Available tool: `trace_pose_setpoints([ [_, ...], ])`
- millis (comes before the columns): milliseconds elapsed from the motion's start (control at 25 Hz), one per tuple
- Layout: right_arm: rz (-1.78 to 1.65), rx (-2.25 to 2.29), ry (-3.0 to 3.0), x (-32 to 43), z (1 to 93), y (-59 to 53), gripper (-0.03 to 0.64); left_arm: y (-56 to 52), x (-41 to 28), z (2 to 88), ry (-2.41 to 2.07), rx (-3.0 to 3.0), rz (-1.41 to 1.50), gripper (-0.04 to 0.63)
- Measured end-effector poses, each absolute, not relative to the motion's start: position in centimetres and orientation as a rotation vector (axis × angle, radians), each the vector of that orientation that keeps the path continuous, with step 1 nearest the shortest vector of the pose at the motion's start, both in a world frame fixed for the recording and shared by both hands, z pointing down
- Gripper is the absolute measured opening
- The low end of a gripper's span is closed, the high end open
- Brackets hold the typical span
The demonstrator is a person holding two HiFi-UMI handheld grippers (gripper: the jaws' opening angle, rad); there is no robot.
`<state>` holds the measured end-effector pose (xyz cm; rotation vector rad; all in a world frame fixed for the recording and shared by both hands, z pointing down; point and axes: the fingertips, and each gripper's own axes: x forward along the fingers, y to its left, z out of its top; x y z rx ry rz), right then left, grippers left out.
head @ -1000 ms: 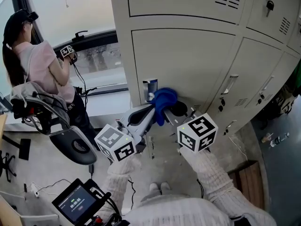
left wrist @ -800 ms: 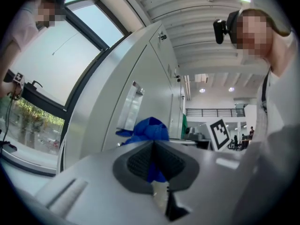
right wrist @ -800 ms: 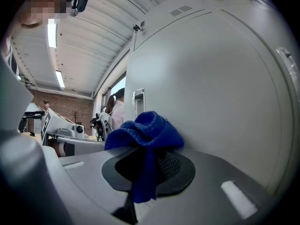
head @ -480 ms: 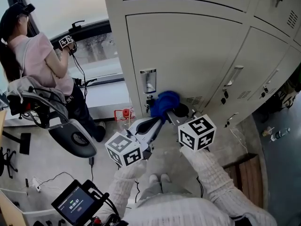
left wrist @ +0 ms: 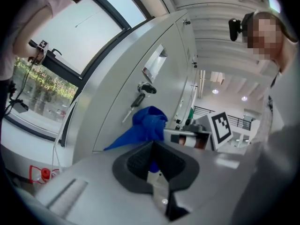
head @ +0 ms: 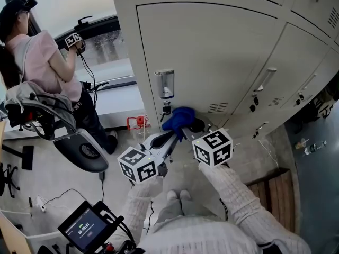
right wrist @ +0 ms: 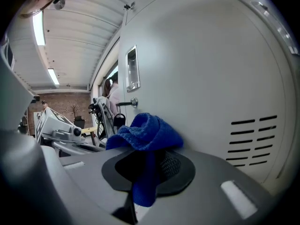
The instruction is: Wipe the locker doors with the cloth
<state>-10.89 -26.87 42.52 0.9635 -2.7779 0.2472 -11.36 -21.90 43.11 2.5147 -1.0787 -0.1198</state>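
Observation:
A blue cloth (head: 179, 116) is bunched against the lower part of a cream locker door (head: 212, 52), just right of the key (head: 166, 109) and below the recessed handle plate (head: 164, 83). My right gripper (head: 192, 126) is shut on the cloth, which hangs down between its jaws in the right gripper view (right wrist: 147, 130). My left gripper (head: 170, 133) reaches in from the left. One corner of the cloth (left wrist: 145, 125) runs into its closed jaws. Vent slots (right wrist: 255, 135) lie to the right of the cloth on the door.
A person in a pink top (head: 42, 62) stands at the window on the left, beside a chair (head: 79, 147). A small screen (head: 87, 227) sits on the floor near my feet. More locker doors (head: 296, 62) run to the right, with a bottle (head: 310, 147) on the floor there.
The cloth and both grippers have slid down the door, from beside the handle plate to below it near the key. Both grippers keep their hold.

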Motion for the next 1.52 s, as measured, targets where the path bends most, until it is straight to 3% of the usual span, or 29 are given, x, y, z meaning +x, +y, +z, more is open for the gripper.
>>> trace_pose_setpoints([
  [840,0.342,0.897,-2.692,-11.5,45.6,-26.1,0.051,-20.1,-10.5,44.4,-1.121,2.444,-0.069,0.006],
  [1160,0.153,0.875,-2.769,-9.8,39.6,-24.4,0.051,-19.5,-8.9,40.6,-1.092,2.559,-0.117,0.006],
  [1520,-0.252,0.989,-2.885,-7.1,26.7,-23.9,0.051,-20.4,-6.7,29.1,-1.062,2.917,-0.109,0.006],
])
